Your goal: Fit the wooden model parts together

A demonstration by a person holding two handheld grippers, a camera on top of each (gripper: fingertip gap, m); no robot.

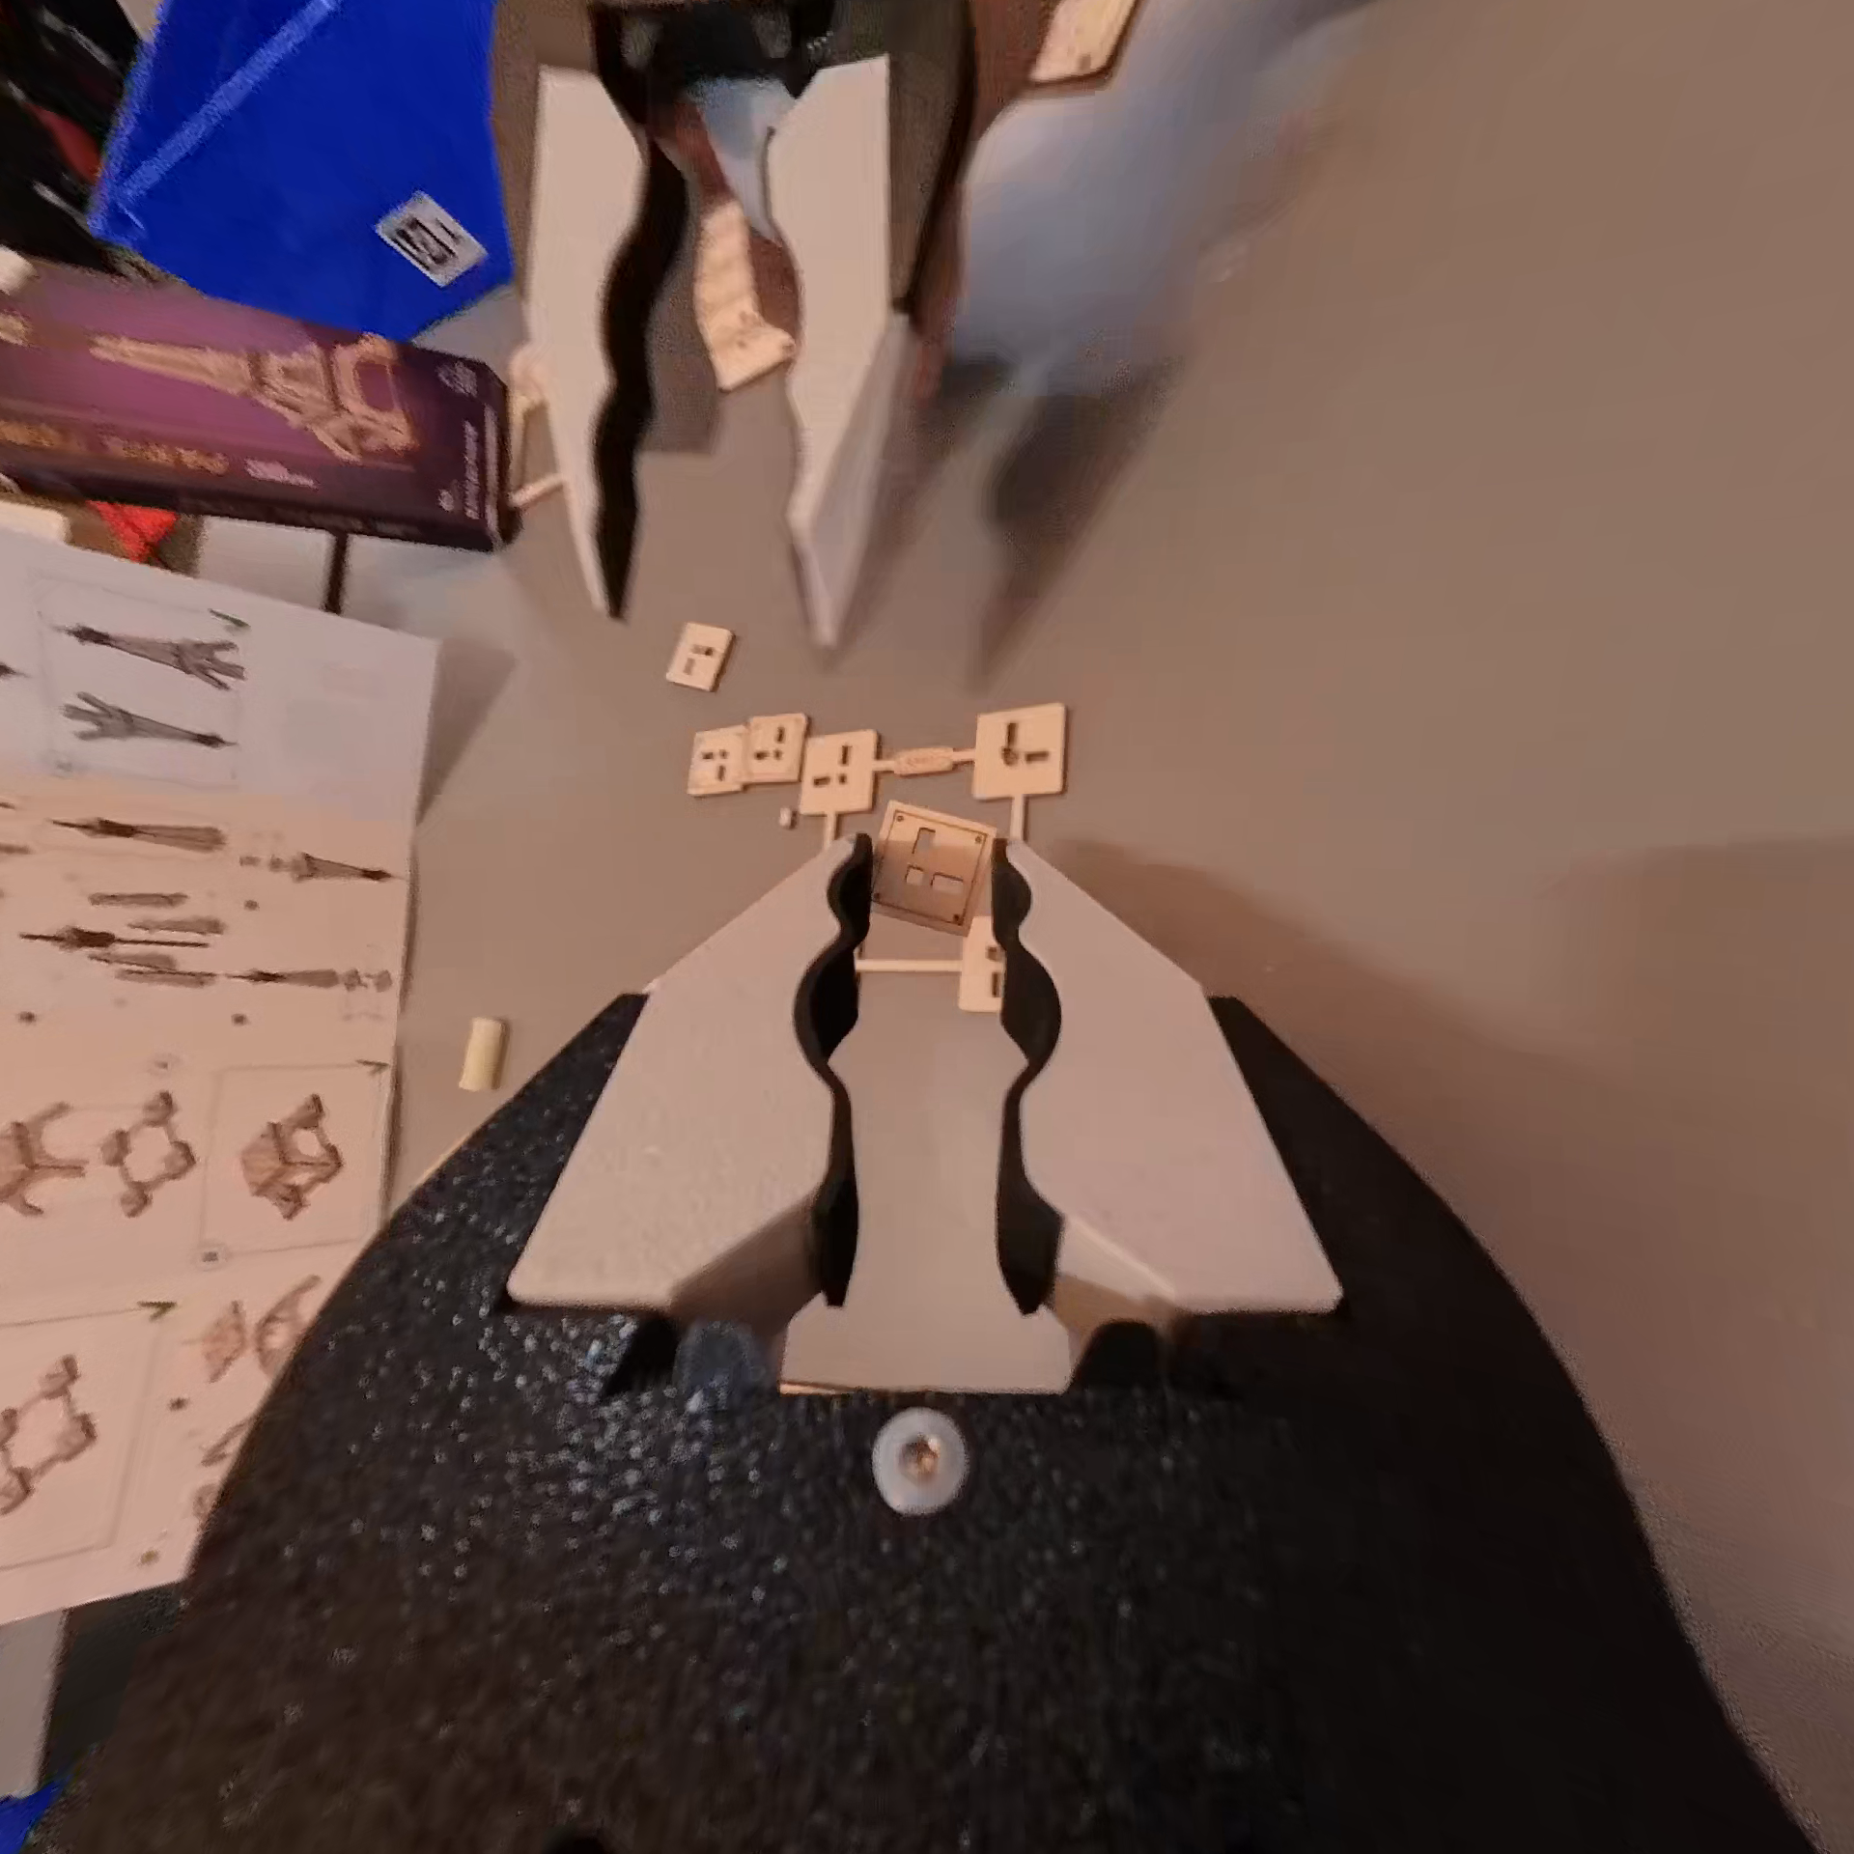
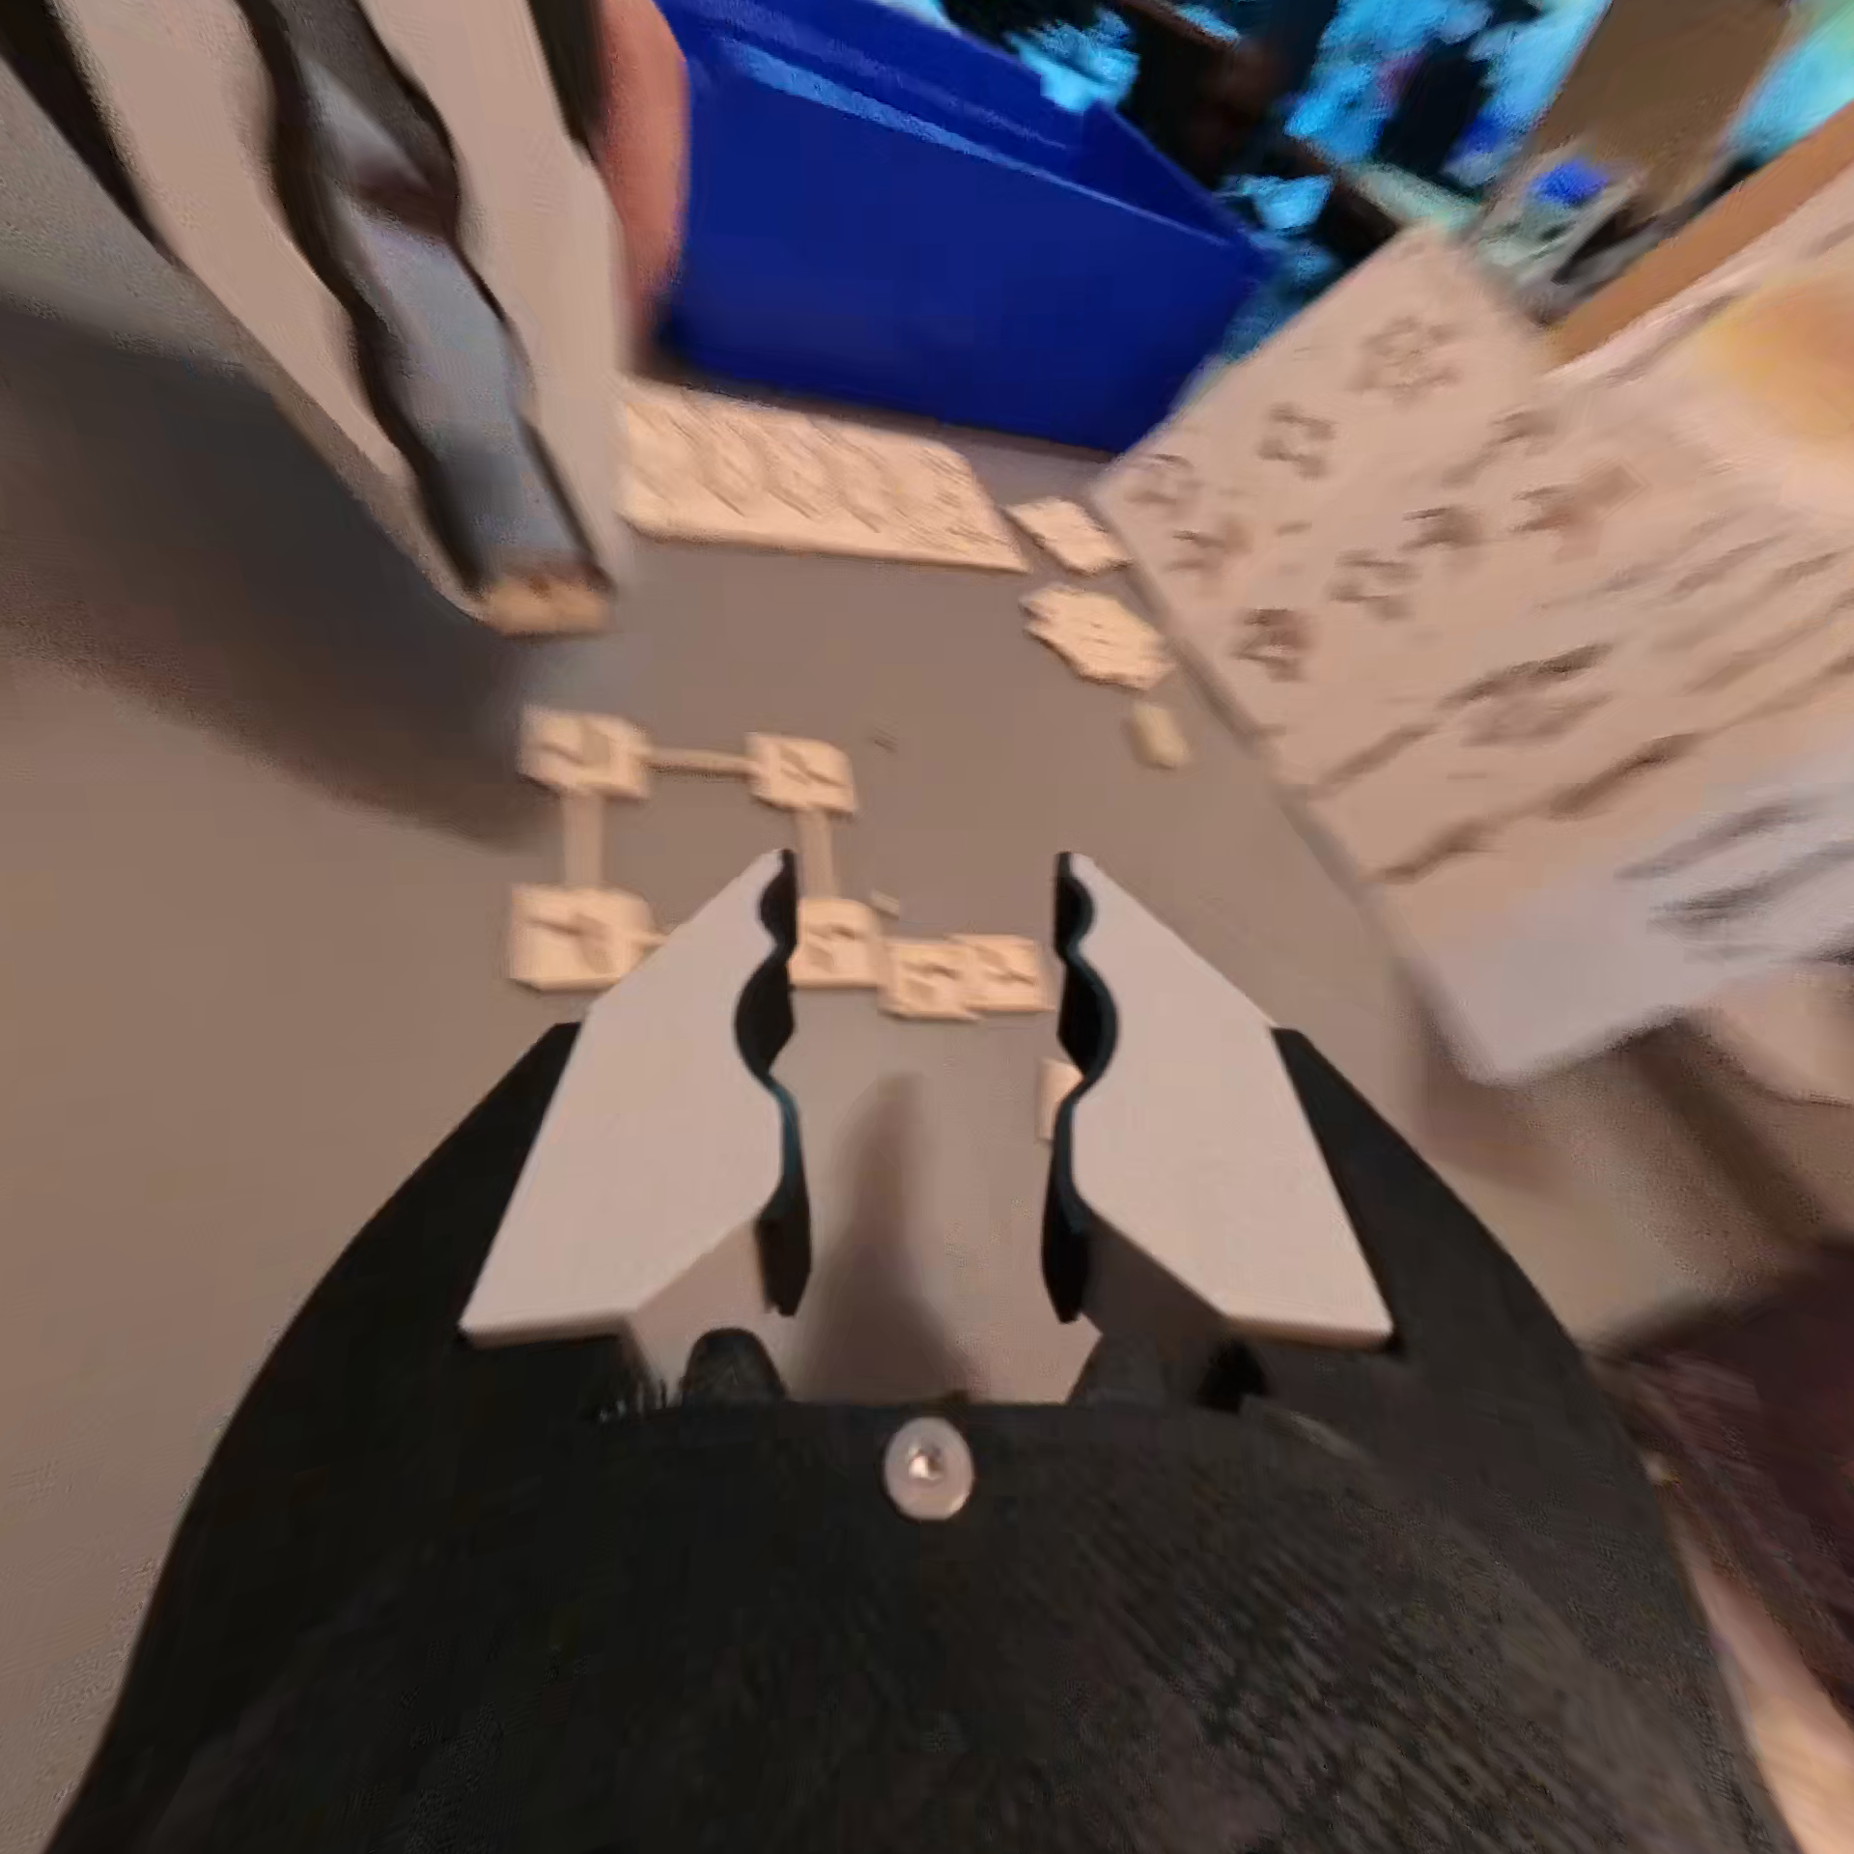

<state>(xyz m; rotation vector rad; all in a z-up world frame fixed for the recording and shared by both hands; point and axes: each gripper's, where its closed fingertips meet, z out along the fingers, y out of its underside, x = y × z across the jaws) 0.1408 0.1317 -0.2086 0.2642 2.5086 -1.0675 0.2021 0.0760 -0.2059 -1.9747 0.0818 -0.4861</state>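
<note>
Left gripper: jaws narrowed on a small square wooden plate, pinched by its two side edges at the very fingertips. The plate is tilted, slotted face toward the camera, held just above the table.

Right gripper: jaws wide apart, nothing between them. In the left wrist view it shows at the far side of the table, fingers pointing down toward the near side.

Loose parts: a connected frame of square tabs lies flat directly under and just beyond the held plate; single squares lie to its left and slightly farther. In the right wrist view the same frame sits just ahead of the open fingertips, its rungs running left-right and near-far.

Key relation: the frame lies between the two grippers, and the left is nearer. The held plate would have to go down and slightly forward to meet it.

The right view is motion-blurred, so which tab is the mating partner cannot be told.

Off to the side: instruction sheets, a purple box, a blue bin.
</note>
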